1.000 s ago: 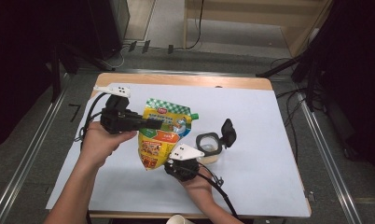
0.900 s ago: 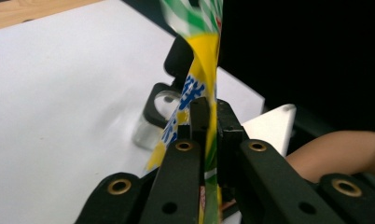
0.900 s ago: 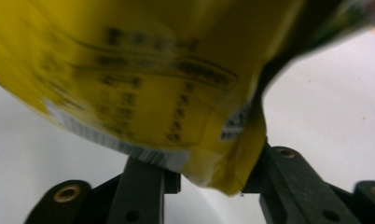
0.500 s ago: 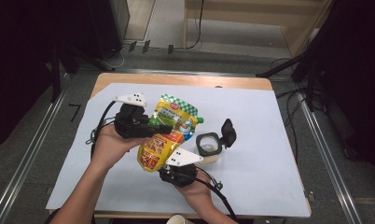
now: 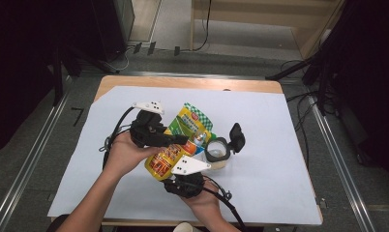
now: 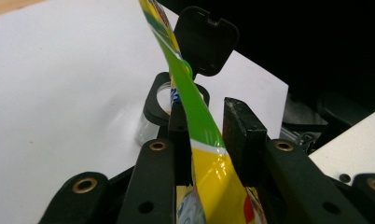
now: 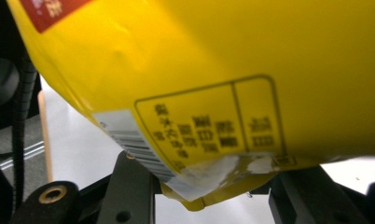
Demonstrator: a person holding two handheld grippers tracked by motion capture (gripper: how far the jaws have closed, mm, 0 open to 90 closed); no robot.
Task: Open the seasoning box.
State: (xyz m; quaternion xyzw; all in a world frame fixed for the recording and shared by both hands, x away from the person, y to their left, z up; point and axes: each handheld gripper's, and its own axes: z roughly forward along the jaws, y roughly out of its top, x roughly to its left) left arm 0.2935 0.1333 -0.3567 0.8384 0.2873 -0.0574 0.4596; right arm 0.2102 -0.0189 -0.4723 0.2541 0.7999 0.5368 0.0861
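Yellow and green, the pouch [image 5: 180, 142] is held tilted above the middle of the white tabletop [image 5: 279, 145], its green top leaning toward the far right, over the jar [image 5: 216, 151]. The left tool [image 5: 175, 140] is seen at the pouch's middle from the left; in the left gripper view the pouch [image 6: 202, 140] runs between its jaws, lying against the left pad with a gap at the right one, and the jaws have just been opening. The right tool [image 5: 183, 175] is set at the pouch's near, yellow bottom; in the right gripper view the bottom seam [image 7: 209, 182] sits between its jaws, which have just been opening; whether they press on it cannot be told. The jar stands just right of the pouch, its black lid [image 5: 236, 136] flipped up.
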